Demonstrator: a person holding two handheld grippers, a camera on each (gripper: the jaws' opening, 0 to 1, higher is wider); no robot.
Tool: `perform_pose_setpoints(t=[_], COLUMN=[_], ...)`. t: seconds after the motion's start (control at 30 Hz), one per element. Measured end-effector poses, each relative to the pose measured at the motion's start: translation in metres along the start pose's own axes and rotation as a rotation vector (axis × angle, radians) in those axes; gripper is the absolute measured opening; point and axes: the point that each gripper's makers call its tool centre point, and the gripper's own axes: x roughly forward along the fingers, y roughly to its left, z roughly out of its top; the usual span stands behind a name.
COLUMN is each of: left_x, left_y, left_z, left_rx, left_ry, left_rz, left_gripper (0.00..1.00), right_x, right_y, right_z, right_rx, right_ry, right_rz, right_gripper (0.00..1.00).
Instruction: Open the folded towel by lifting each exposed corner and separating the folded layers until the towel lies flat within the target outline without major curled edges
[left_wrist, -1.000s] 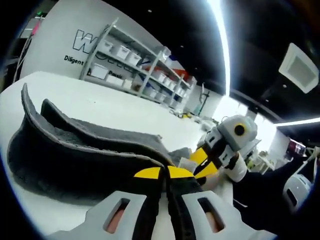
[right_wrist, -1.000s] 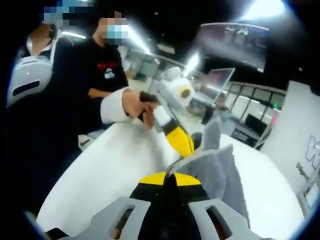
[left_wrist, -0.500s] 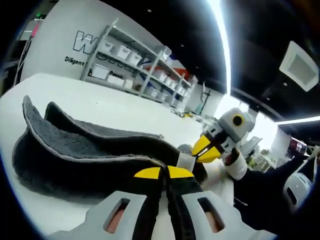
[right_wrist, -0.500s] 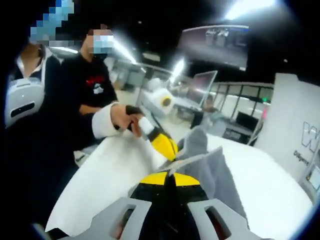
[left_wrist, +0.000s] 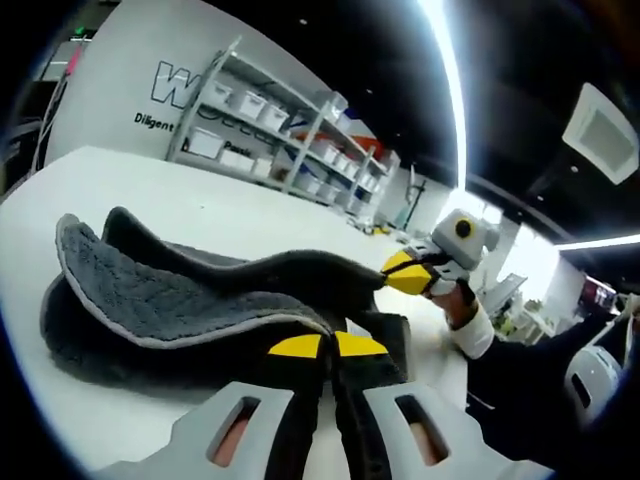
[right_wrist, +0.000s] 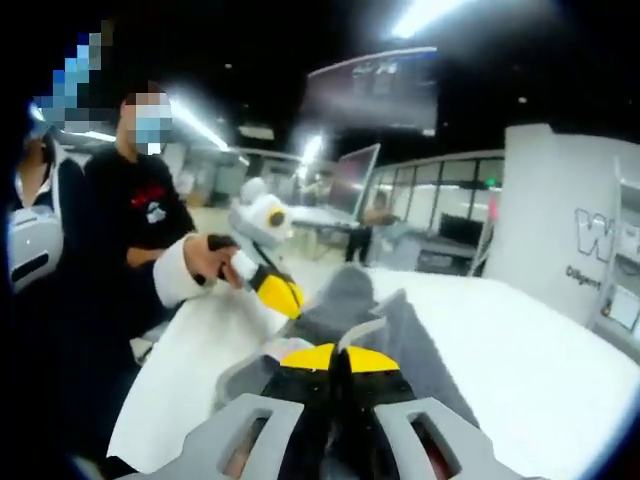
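Observation:
A dark grey towel (left_wrist: 180, 310) with a pale hem lies partly folded on the white table (left_wrist: 200, 200), its layers curling up at the left. My left gripper (left_wrist: 327, 345) is shut on a near corner of it. In the left gripper view my right gripper (left_wrist: 400, 275) comes in from the right, pinching another corner and holding that layer raised. In the right gripper view my right gripper (right_wrist: 337, 357) is shut on the towel (right_wrist: 420, 340). There my left gripper (right_wrist: 283, 297), held by a hand in a white cuff, grips the cloth further off.
Metal shelves (left_wrist: 280, 120) with white bins stand along the far wall behind the table. A person in black (right_wrist: 140, 220) stands at the table's left side in the right gripper view, with a monitor (right_wrist: 350, 180) beyond. Bare table (right_wrist: 560, 370) stretches to the right.
The two grippers have drawn apart, each keeping its corner. The right gripper has lifted and moved away, pulling the upper layer taut and spreading the towel.

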Motion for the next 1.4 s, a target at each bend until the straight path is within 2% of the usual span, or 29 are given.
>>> perform_pose_setpoints(t=[0.4,0.9,1.4], left_x=[-0.011,-0.022,-0.032], left_y=[0.006,0.014,0.025], left_z=[-0.004,-0.008,-0.008], left_rx=[-0.004,-0.02,-0.031], left_ry=[0.037,0.05,0.058], left_rz=[0.007,0.035,0.06], left_gripper=[0.02,0.02,0.02], right_x=[-0.017,-0.032,-0.042], right_y=[-0.038,-0.059,-0.075], right_z=[-0.007,-0.019,-0.031], right_rx=[0.128,0.173,0.216], right_ry=[-0.02,-0.007,0.014], right_rz=[-0.162,-0.255,-0.312], right_gripper=[0.0,0.0,0.0])
